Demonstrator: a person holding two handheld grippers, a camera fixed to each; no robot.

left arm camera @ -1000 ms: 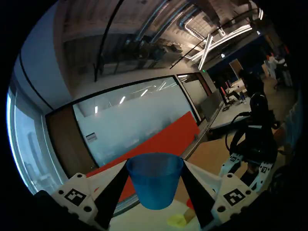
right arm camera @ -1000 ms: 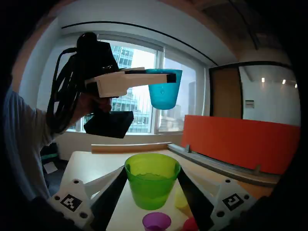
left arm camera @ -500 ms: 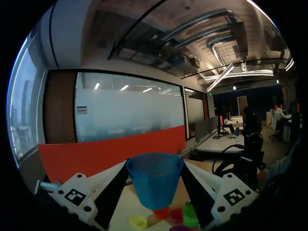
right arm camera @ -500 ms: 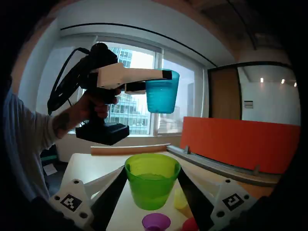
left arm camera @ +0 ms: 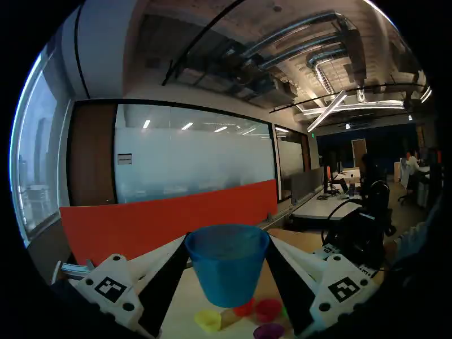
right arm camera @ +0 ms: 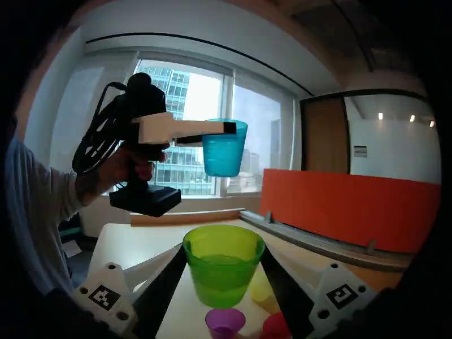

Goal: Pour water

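lowered and drawn a little leftward in the right gripper view since half a second ago, the blue cup (right arm camera: 224, 148) stands upright in the air, mouth up and long axis vertical, high above the surface (right arm camera: 135, 243). the left gripper (left arm camera: 227, 244) has its jaws clamped on the cup's sides just under the rim. that side-on look comes from the right gripper view, which also shows the hand (right arm camera: 121, 166) on the handle against the window. the left gripper view looks down over the cup's rim, but whether anything is inside i cannot tell.

the green cup (right arm camera: 224, 271) is also upright, pinched between the jaws of the right gripper (right arm camera: 224, 251), and holds liquid to roughly half its depth. below it on the surface sit a purple cup (right arm camera: 225, 322), a red cup (right arm camera: 275, 326) and a yellow cup (right arm camera: 261, 289); their contents are not visible. an orange panel (right arm camera: 350, 206) runs behind.
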